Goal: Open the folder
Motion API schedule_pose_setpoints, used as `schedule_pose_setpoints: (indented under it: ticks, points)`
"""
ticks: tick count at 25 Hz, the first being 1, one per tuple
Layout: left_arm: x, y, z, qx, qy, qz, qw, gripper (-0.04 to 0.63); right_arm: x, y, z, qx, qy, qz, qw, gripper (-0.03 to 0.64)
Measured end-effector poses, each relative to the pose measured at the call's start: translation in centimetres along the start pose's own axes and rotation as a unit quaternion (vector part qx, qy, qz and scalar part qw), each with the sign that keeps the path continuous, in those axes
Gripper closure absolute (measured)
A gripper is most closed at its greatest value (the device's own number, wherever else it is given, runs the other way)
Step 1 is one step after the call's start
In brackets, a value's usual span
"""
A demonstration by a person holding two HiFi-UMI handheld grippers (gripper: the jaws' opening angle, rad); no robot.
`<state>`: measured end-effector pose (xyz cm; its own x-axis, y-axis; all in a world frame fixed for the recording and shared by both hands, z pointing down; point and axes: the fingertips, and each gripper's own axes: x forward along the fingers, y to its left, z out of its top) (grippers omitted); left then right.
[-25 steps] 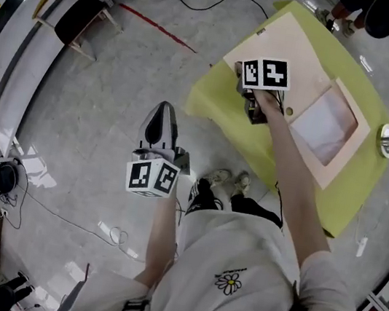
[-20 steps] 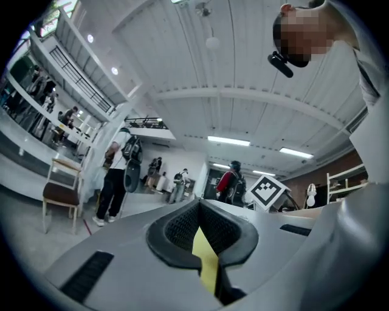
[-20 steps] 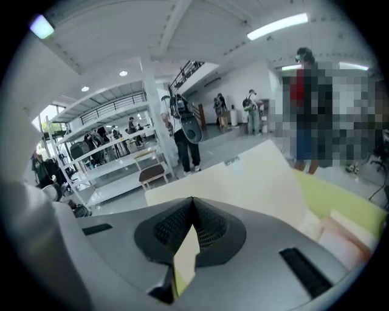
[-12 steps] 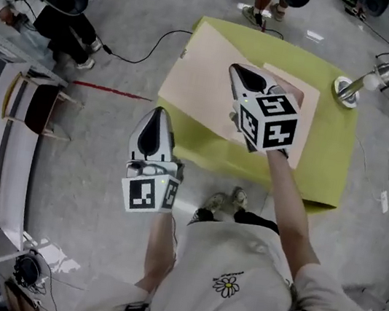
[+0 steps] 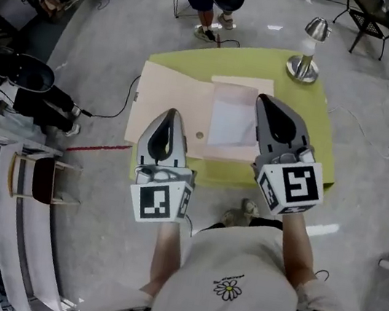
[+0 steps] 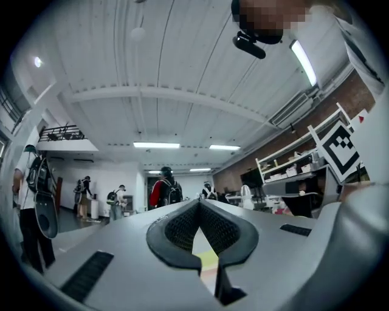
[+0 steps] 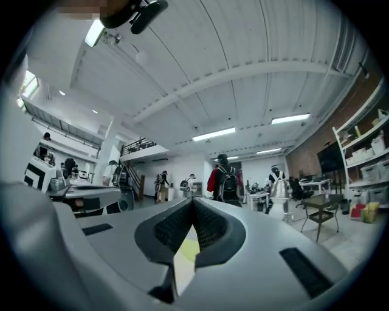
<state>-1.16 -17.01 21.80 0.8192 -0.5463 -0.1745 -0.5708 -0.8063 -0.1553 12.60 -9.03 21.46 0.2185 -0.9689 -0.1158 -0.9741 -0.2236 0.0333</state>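
Left hand-held gripper (image 5: 173,113) and right hand-held gripper (image 5: 262,98) hover clenched and empty, apparently because the folder (image 5: 173,103) already lies open.

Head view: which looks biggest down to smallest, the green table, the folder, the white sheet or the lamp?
1. Green table
2. Folder
3. White sheet and lamp: about alike; the upright lamp rises towards the camera, so I won't rank them.

Bright overhead strip lights (image 6: 157,145), fisheye-warped edges
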Motion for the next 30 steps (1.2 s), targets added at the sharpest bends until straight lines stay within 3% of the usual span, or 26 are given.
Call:
schedule_pose_setpoints:
  ticks: [4,8,30]
  points:
    - [0.9,-2.3,-0.1,0.011,-0.003,-0.019,0.9997,0.581,-3.8,-2.4,-0.7,-0.018,-0.013,-0.055,0.998,0.604]
    - [1.4,-3.2,-0.4,0.01,-0.008,-0.029,0.9995,0.581,-5.7,-2.9,-1.7,-0.031,-0.015,-0.082,0.996,0.606]
    - [3.3,-4.2,-1.3,0.012,-0.003,-0.034,0.9993,0.581,-4.8,-4.3,-3.7,-0.033,0.012,-0.083,0.996,0.604]
